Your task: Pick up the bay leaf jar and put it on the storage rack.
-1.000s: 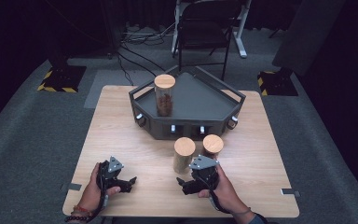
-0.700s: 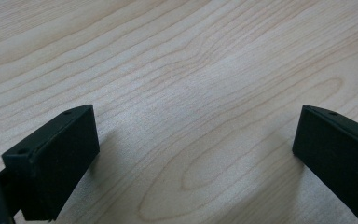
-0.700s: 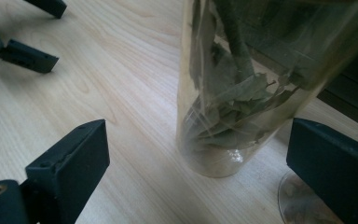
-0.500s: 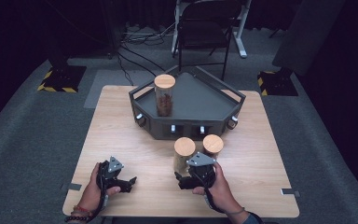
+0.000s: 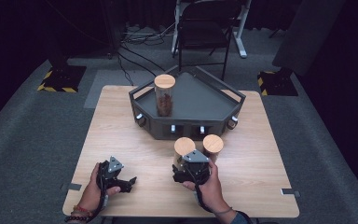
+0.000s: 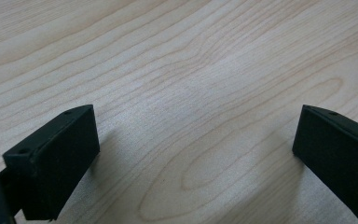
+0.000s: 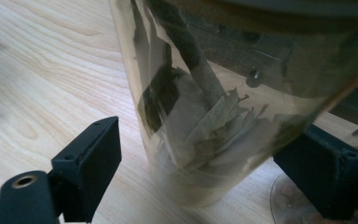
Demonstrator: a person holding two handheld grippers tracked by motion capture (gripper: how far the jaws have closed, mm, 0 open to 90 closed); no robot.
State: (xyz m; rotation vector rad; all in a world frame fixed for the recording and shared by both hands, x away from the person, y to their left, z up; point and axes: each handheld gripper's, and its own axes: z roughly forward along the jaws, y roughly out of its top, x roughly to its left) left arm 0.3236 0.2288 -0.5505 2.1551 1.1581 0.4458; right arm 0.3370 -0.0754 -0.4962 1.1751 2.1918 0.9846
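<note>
Glass jar (image 7: pixel 205 107) of bay leaves is sitting between my right gripper's (image 5: pixel 189 171) open jaws; I'm centring before squeezing, left gripper (image 5: pixel 116 175) idling open-jawed.

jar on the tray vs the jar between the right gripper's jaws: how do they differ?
The jar on the tray stands up on the dark tray and holds reddish-brown bits. The jar at the right gripper stands on the wooden table and holds pale green leaves. The first stands free; the right gripper has open jaws on either side of the second. Both are clear, upright, wooden-lidded.
</note>
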